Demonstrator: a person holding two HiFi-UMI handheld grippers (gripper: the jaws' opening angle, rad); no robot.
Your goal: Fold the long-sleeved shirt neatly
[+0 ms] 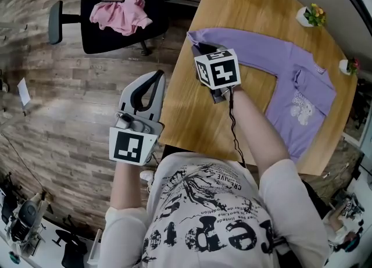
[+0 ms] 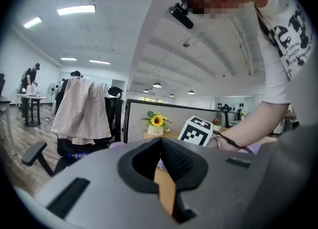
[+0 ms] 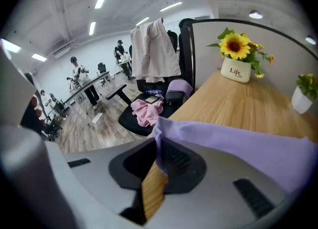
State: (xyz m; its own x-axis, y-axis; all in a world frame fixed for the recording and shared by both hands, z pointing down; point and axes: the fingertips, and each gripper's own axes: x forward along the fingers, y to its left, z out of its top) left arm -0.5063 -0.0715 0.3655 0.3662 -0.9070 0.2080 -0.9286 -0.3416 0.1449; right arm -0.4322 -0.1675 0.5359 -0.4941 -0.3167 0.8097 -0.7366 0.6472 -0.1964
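1. Only the head view shows the whole long-sleeved shirt (image 1: 302,86). It is lilac and lies flat on the wooden worktop (image 1: 244,11), with its body at 4 o'clock in the picture. 1 sleeve (image 1: 256,52) stretches toward 10 o'clock, reaching the worktop's near-left edge.
2. In that view a marker cube (image 1: 218,68) covers the tips of the right claw. The right gripper view shows them plainly. The right claw (image 3: 158,156) is clenched on the sleeve's end, with lilac cloth pinched between the pads and trailing away toward 3 o'clock.
3. The left gripper view shows the left claw (image 2: 160,148) clenched on nothing. It points roughly level across the worktop toward a sunflower pot (image 2: 156,123).
4. The head view places the left claw off the worktop and over the floor (image 1: 58,104). It sits at 8 o'clock from the right claw, well apart from the shirt.
5. The right gripper view also shows an office chair (image 3: 134,118) at 11 o'clock beyond the worktop edge. A pink garment (image 3: 146,111) is heaped on its seat.
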